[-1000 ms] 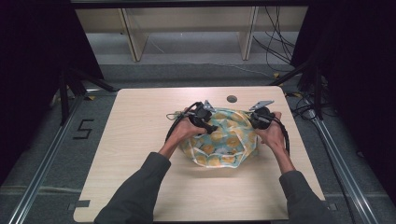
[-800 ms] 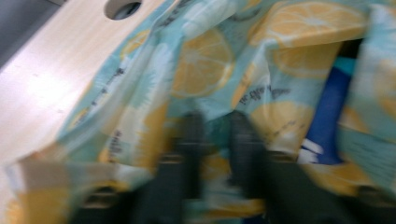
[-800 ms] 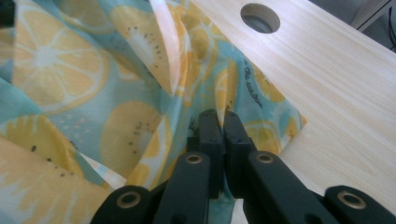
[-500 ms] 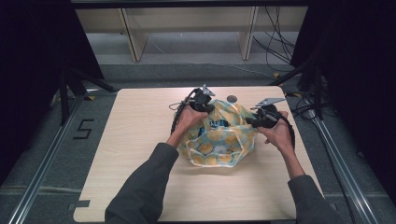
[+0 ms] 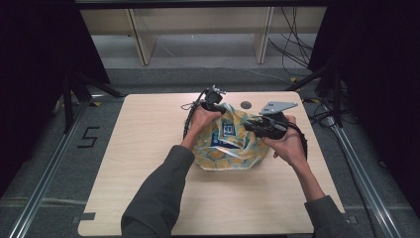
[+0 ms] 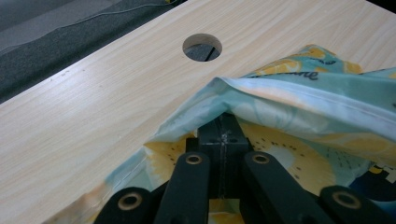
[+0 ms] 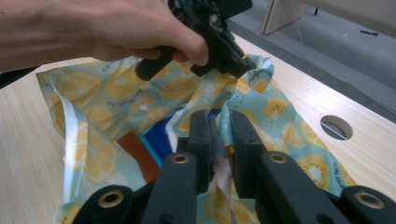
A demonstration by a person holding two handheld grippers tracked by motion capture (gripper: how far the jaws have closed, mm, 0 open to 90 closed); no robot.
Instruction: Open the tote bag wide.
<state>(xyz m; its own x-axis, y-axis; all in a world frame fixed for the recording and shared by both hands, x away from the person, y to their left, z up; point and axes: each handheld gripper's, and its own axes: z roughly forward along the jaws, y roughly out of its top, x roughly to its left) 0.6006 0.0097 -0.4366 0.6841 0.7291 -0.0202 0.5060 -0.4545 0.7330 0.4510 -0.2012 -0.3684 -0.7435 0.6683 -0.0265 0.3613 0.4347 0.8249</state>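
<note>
Left gripper (image 5: 214, 101) fingers clamped on bag (image 5: 228, 144) rim, far side. Right gripper (image 5: 257, 126) fingers just been closing, pinching near rim. Bag on bench (image 5: 148, 148).

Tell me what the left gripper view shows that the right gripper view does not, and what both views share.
Left gripper view only: the left tool from behind, its jaws shut on a lifted fold of the lemon-print cloth bag.

Right gripper view only: the right tool pinching the bag's edge, the person's left hand around the other tool, and a dark blue item inside the bag.

Shared: the bag, the wooden table and its round hole.
</note>
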